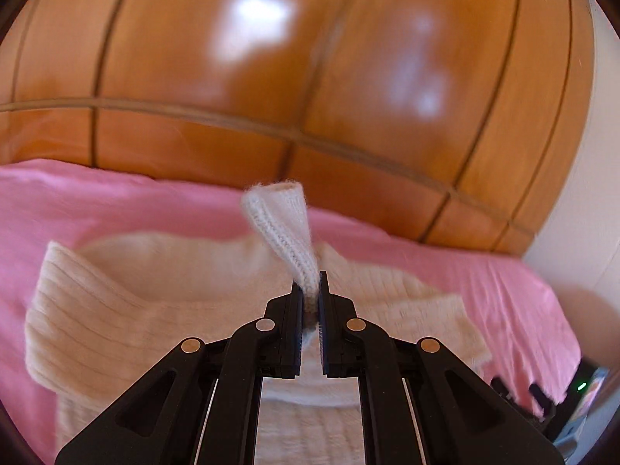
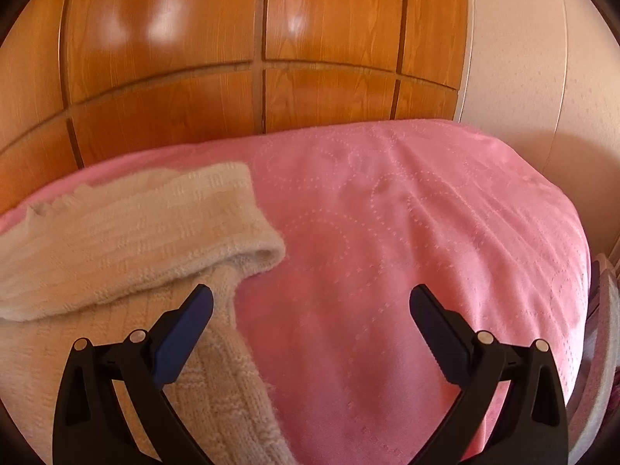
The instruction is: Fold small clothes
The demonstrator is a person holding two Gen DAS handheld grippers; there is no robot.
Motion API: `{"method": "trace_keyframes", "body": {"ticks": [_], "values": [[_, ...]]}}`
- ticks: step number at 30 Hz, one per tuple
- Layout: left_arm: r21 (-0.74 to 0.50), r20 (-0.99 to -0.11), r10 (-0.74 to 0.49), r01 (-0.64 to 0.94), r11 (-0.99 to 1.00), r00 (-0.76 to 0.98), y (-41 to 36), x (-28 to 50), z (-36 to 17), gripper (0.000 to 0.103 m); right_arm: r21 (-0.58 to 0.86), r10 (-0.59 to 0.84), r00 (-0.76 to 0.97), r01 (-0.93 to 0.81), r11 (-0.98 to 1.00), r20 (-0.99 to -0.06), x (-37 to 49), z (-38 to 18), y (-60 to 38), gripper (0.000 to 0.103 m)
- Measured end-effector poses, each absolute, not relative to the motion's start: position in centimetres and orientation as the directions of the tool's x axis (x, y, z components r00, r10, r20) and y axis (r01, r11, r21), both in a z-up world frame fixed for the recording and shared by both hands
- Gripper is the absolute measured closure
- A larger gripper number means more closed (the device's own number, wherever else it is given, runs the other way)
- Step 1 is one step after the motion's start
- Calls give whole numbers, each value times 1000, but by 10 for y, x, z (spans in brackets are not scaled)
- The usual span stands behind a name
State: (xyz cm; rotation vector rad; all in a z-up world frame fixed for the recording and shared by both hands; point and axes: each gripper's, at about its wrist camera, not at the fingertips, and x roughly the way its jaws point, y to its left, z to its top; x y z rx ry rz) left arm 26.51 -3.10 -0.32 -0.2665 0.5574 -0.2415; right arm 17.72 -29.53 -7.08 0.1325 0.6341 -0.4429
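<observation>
A cream knitted sweater (image 1: 128, 310) lies on a pink bedspread (image 1: 97, 197). My left gripper (image 1: 310, 290) is shut on a ribbed end of the sweater, and that piece (image 1: 281, 224) stands up above the fingertips, over the garment's middle. In the right wrist view the same sweater (image 2: 128, 224) fills the left side, with a sleeve folded across the body. My right gripper (image 2: 310, 302) is open, empty, just above the bedspread (image 2: 407, 213). Its left finger (image 2: 186, 333) hangs over the sweater's right edge.
A glossy wooden wardrobe (image 1: 271, 77) rises right behind the bed. A pale wall (image 2: 523, 58) stands to the right. Bare pink cover stretches right of the sweater. A small device with a green light (image 1: 581, 387) sits at the bed's right edge.
</observation>
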Motion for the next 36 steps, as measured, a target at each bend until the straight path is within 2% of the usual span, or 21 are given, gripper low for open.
{"method": "trace_keyframes", "body": {"ticks": [3,4,5,6,8,9,11,15,18,23,27,29,31,33,36], "values": [[-281,-522,-312,185,942,794,-53,266,-21,97,32,-346,732,448,893,-587,172,-69,-301,2],[-272,-531,-313,191,943,787,-58,266,-25,94,40,-339,733,446,894,-590,173,-68,-302,2],[-266,-538,-311,193,945,783,-60,264,-29,80,46,-334,733,445,894,-593,173,-68,-303,2],[-267,-539,-313,194,944,782,-58,260,-31,53,51,-329,733,443,895,-595,174,-68,-304,2],[-293,-519,-328,197,936,789,-48,248,-31,24,61,-318,740,435,899,-592,173,-67,-304,2],[-319,-483,-337,196,927,808,-32,237,-30,23,64,-316,744,432,899,-589,172,-66,-304,2],[-301,-466,-293,162,940,835,-15,224,-31,23,73,-310,753,427,901,-580,169,-65,-303,2],[-179,-467,-27,-64,982,884,33,192,-39,23,73,-290,764,401,913,-577,169,-60,-300,2],[-165,-524,101,-217,962,846,66,181,-55,23,54,-233,760,332,942,-606,175,-55,-284,2],[-291,-596,88,-316,903,798,101,177,-78,23,140,-35,788,152,979,-614,185,-42,-244,2],[-336,-615,47,-315,887,787,110,179,-86,23,335,224,726,10,942,-651,210,-46,-220,2],[-352,-615,34,-313,882,788,113,177,-87,23,409,297,712,-14,912,-637,217,-50,-216,11],[-370,-616,21,-313,875,787,115,177,-89,23,450,352,675,-33,892,-649,230,-56,-208,38],[-383,-623,10,-316,868,782,117,178,-93,23,495,405,637,-43,868,-656,241,-64,-203,48],[-377,-632,6,-315,871,775,114,181,-94,23,565,483,595,-58,823,-643,254,-72,-194,55]]}}
